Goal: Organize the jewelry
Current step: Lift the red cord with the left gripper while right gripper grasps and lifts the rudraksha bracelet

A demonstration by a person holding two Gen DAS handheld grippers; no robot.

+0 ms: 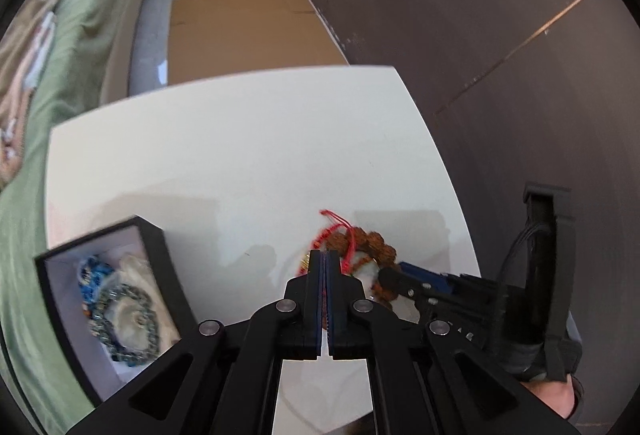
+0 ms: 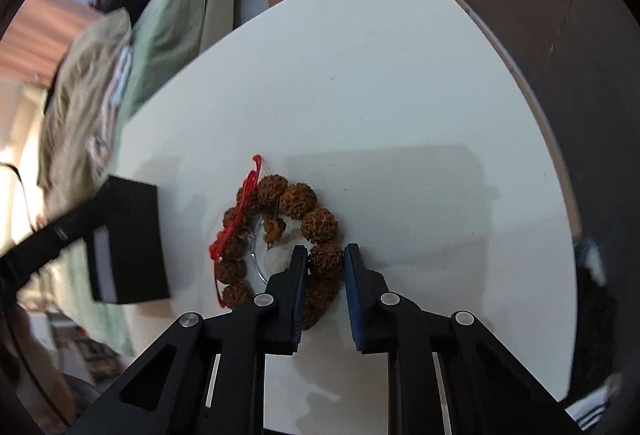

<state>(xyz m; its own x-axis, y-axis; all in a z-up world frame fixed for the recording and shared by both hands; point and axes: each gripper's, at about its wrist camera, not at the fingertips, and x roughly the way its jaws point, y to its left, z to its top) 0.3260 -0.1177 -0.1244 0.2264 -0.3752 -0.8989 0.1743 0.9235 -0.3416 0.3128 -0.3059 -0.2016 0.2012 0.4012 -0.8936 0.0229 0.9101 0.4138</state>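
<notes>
A brown knobbly bead bracelet (image 2: 296, 201) with a red cord (image 2: 244, 203) lies on the white table (image 2: 380, 95). My right gripper (image 2: 326, 261) has its jaws closed around one brown bead of the bracelet. In the left wrist view the same bracelet (image 1: 372, 241) lies just past my left gripper (image 1: 325, 255), which is shut and empty above the table. The right gripper (image 1: 394, 275) reaches the bracelet from the right. A black jewelry box (image 1: 154, 235) at the lower left holds a blue bead bracelet (image 1: 94, 273) and a grey-green bead bracelet (image 1: 128, 319).
The black box (image 2: 132, 231) also shows left of the bracelet in the right wrist view. A green-covered bed (image 1: 60, 95) runs along the table's left side. A dark wall (image 1: 500, 35) stands to the right. A cardboard sheet (image 1: 248, 35) lies on the floor beyond the table.
</notes>
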